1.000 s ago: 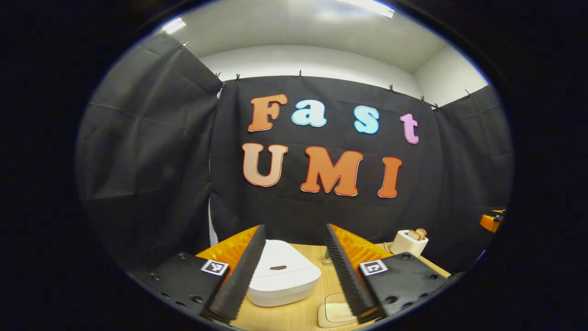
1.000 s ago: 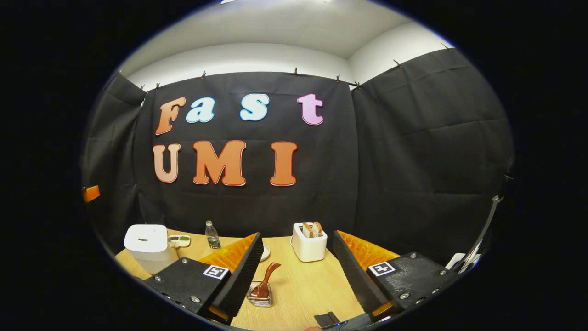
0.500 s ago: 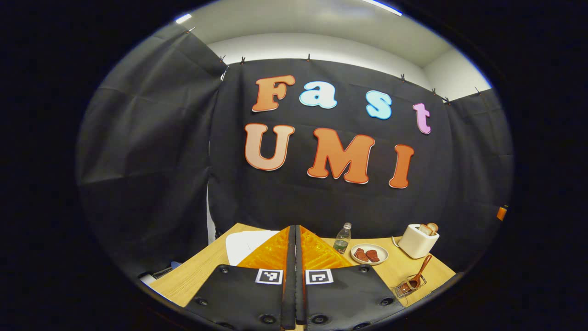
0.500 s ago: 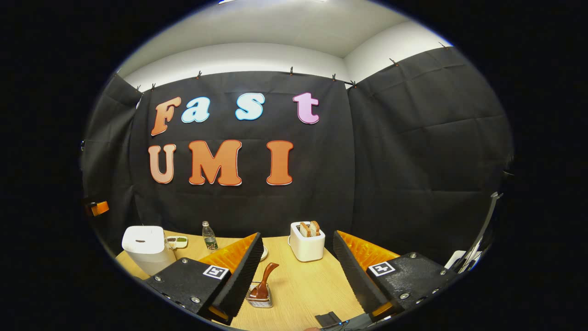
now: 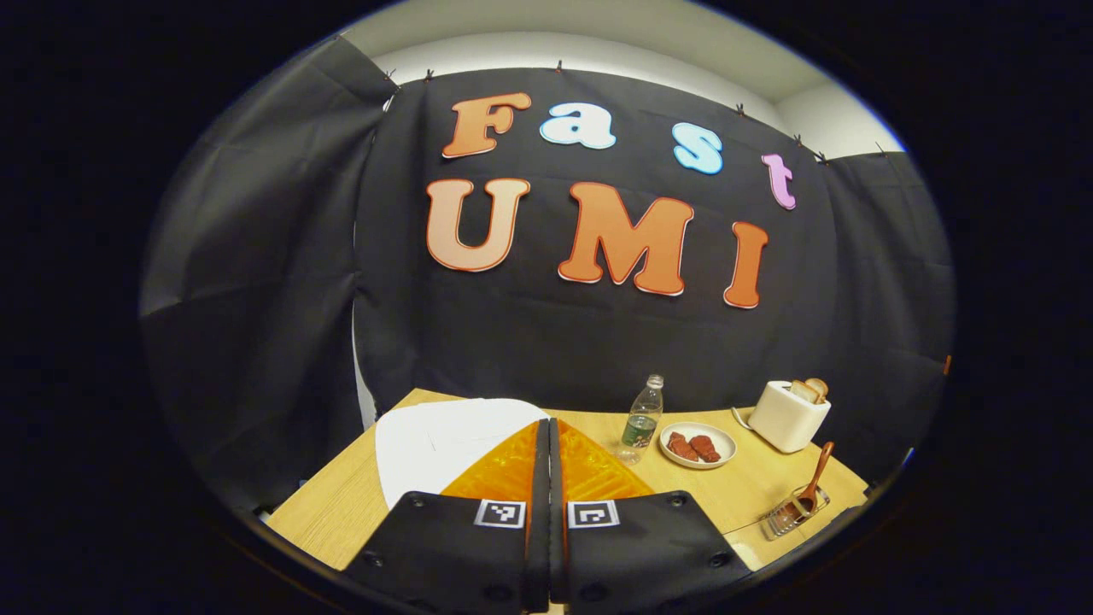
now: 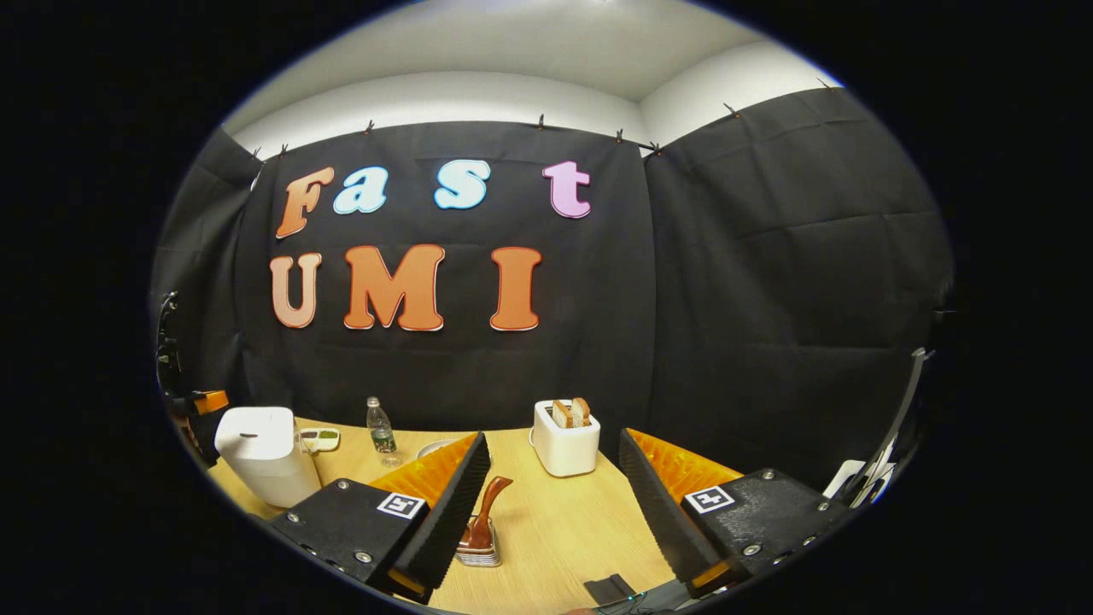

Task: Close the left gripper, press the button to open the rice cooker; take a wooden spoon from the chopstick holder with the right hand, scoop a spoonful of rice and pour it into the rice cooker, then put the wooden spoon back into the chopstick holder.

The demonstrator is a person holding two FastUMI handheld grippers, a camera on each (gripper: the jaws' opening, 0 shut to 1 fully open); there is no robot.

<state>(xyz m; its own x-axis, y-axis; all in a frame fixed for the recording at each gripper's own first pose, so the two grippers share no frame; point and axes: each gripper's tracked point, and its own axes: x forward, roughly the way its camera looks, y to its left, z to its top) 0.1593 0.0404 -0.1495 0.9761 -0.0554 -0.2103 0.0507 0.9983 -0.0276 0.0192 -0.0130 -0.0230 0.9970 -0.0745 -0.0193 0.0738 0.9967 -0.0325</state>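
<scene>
In the left gripper view my left gripper (image 5: pixel 547 423) is shut, its orange fingers pressed flat together with nothing between them. Their tips lie over the white lid of the rice cooker (image 5: pixel 444 436), just beyond and below. In the right gripper view the rice cooker (image 6: pixel 260 453) stands at the table's left end with its lid down. The brown wooden spoon (image 6: pixel 485 512) leans in the wire chopstick holder (image 6: pixel 478 553), right by the left finger of my open right gripper (image 6: pixel 553 442). From the left gripper view the spoon (image 5: pixel 813 483) sits far right.
A water bottle (image 5: pixel 640 418), a plate of red food (image 5: pixel 698 444) and a white toaster (image 5: pixel 790 414) with bread line the back of the wooden table (image 5: pixel 341 512). A small sauce dish (image 6: pixel 320 439) sits beside the cooker. A black object (image 6: pixel 608 589) lies at the near edge.
My left gripper went from open to shut a second ago, then moved closer over the rice cooker's lid. The right gripper has hardly moved and stays open.
</scene>
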